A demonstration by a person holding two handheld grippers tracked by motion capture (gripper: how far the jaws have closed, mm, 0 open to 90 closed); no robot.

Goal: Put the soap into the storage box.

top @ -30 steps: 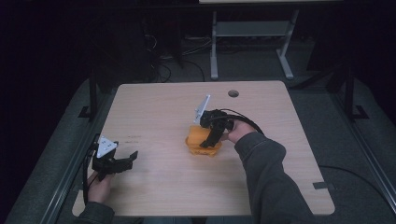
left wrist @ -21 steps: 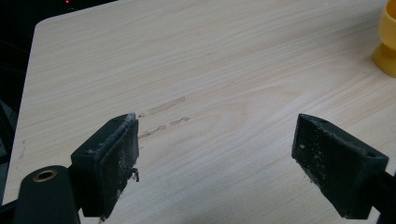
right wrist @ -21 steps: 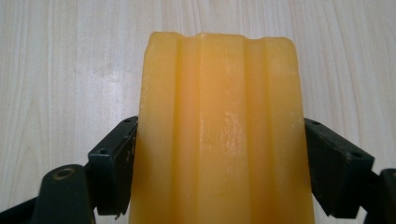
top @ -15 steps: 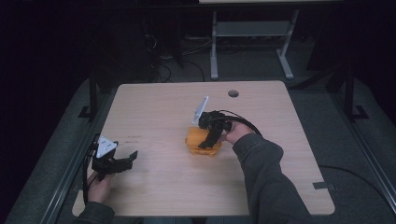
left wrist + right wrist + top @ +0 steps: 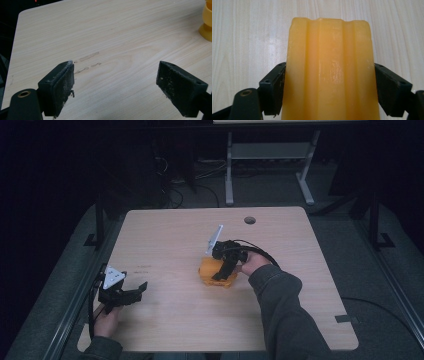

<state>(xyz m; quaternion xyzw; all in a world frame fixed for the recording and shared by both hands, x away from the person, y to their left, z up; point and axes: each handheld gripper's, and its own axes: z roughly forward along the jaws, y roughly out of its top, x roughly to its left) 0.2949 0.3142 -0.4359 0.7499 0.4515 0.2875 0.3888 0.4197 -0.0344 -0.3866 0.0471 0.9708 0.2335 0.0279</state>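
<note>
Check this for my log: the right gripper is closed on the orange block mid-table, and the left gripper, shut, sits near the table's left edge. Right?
Not quite. The left gripper is open: the left gripper view shows its jaws spread wide over bare table. The rest holds: the right gripper clamps the orange block mid-table.

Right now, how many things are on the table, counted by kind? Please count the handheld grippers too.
Yellow-orange ridged plastic object: 1
Handheld grippers: 2, the left gripper and the right gripper
Total: 3
</note>
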